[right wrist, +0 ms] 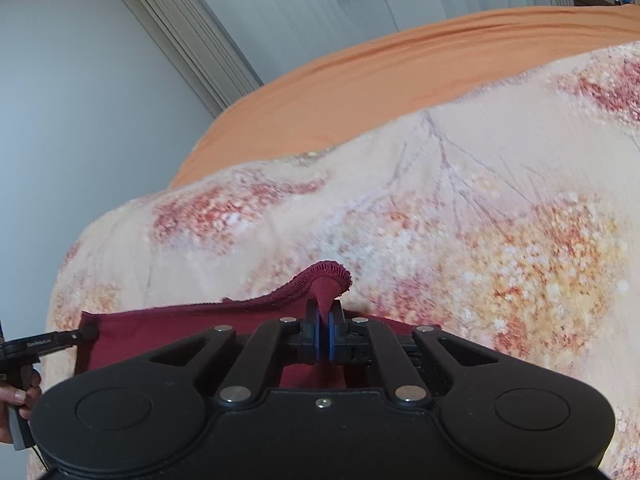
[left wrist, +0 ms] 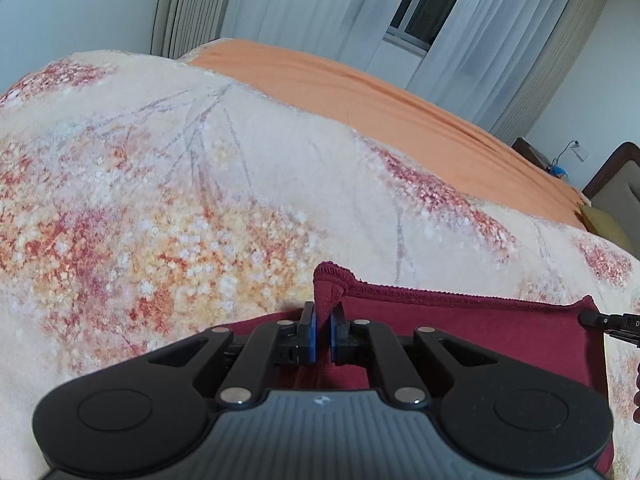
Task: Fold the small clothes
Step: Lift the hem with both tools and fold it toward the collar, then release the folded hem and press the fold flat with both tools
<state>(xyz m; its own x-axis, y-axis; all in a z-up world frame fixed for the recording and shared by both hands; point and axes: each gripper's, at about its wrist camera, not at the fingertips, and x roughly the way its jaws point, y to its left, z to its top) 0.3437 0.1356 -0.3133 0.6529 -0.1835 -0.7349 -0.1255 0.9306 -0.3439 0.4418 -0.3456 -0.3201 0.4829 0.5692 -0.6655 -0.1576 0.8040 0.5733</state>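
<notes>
A dark red garment [left wrist: 460,328] lies flat on a floral blanket [left wrist: 180,200]. My left gripper [left wrist: 322,320] is shut on the garment's left corner, which pokes up between the blue pads. My right gripper [right wrist: 323,322] is shut on the garment's [right wrist: 180,336] right corner in the same way. The hemmed edge runs taut between the two corners. The right gripper's tip [left wrist: 608,322] shows at the far right of the left wrist view. The left gripper's tip [right wrist: 60,338] shows at the far left of the right wrist view.
The floral blanket [right wrist: 480,220] covers the near part of a bed with an orange sheet [left wrist: 400,104] behind it. Curtains [left wrist: 320,8] and a window [left wrist: 424,4] stand beyond the bed. A chair [left wrist: 616,184] stands at the right.
</notes>
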